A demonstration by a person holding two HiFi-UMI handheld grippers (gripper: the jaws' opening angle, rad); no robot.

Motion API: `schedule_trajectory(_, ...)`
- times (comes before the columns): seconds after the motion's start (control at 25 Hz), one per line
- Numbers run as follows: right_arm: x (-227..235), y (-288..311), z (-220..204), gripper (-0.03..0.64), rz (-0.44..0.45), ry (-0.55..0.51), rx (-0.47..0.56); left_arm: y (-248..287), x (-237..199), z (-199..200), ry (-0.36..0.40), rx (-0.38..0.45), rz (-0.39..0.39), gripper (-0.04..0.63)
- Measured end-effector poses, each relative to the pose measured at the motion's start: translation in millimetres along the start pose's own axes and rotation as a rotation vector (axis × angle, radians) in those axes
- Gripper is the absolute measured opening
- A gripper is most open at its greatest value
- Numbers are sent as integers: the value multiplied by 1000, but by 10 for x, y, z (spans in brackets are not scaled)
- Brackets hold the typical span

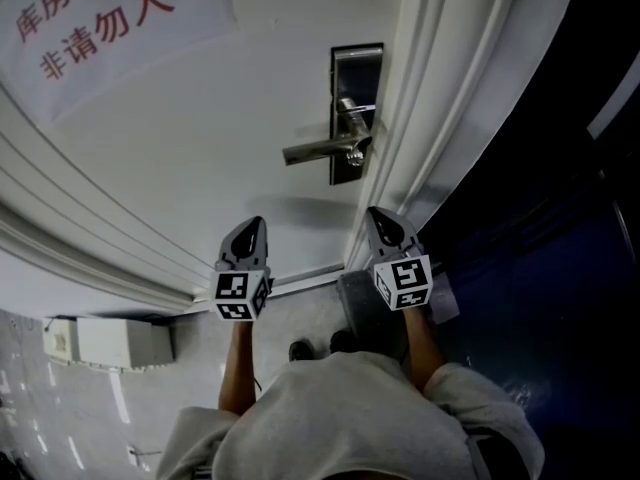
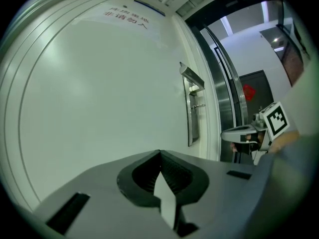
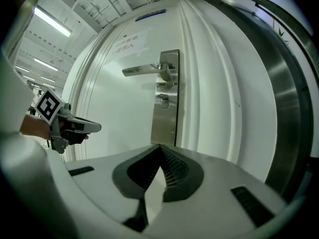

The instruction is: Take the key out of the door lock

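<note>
1. The black-tipped left gripper and right gripper sat low in the head view, jaws pressed together and empty. Both were well apart from the small silver key in the steel lock plate.
2. Likely risk: the closed jaws could knock the metal lever handle or slip off the key.
3. The smooth white door had a red-lettered paper notice at upper left, with a dark opening at right.
</note>
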State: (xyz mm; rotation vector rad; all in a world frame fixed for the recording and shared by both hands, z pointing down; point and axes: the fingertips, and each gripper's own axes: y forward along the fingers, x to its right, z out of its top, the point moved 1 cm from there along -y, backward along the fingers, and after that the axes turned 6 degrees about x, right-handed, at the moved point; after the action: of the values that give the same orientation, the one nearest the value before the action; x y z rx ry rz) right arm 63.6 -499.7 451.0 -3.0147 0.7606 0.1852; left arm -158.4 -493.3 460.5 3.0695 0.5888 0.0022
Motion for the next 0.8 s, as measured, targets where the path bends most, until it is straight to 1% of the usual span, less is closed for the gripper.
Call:
schedule_trajectory(0.16,-20,7,139,23,-11,-42,23,-10,-12,12,2,9,-20,17)
schedule_trajectory(0.36,-11,39,447,23,-19,-96,58,-51,-39,51,0,23,-32,17)
schedule_trajectory(0.56,12,80,741,23,-19,-173,100,-82,-27,83,3,32,-46,17)
schedule_trajectory(0.68,-6,111,867,23,-15,-238,112,-105,-27,79,2,33,-50,17)
schedule_trajectory(0.8,-18,137,948,23,-16,-336,109,-130,-28,80,4,34,-51,17)
